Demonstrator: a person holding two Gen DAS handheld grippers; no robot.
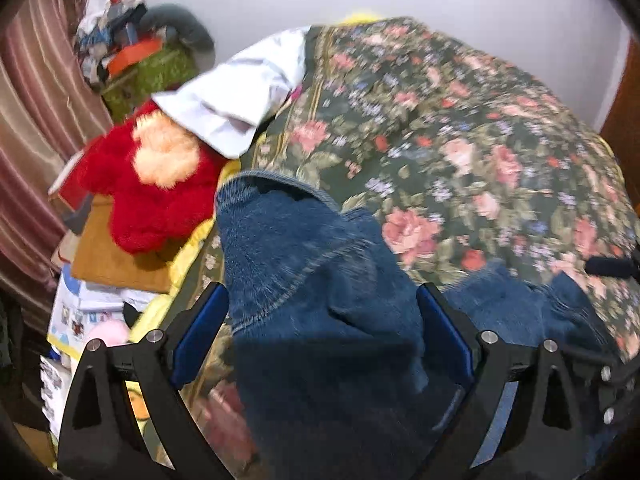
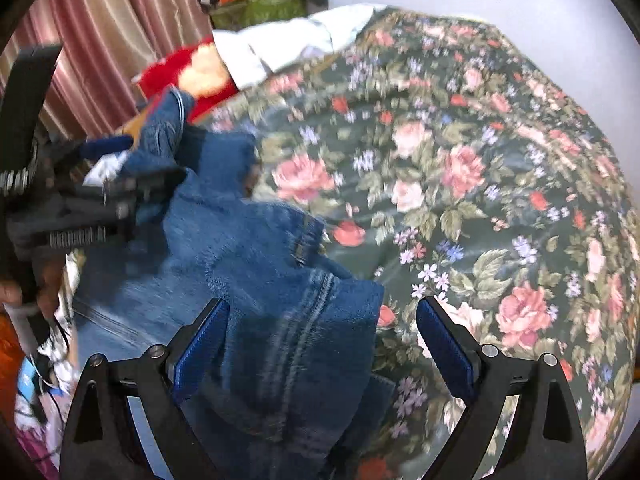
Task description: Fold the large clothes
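A pair of blue denim jeans (image 1: 320, 280) lies bunched at the near edge of a bed with a floral cover (image 1: 460, 128). My left gripper (image 1: 322, 304) is open, its blue pads on either side of a raised fold of the denim. My right gripper (image 2: 322, 312) is also open, with the jeans (image 2: 256, 264) lying between its fingers, nearer the left pad. The left gripper shows in the right wrist view (image 2: 80, 184) at the far left, against the jeans' upper edge.
A white garment (image 1: 240, 96) lies at the bed's far left corner. A red plush toy (image 1: 160, 184), boxes and a pile of clutter (image 1: 128, 52) sit left of the bed by a striped curtain (image 1: 36, 120). A white wall is behind the bed.
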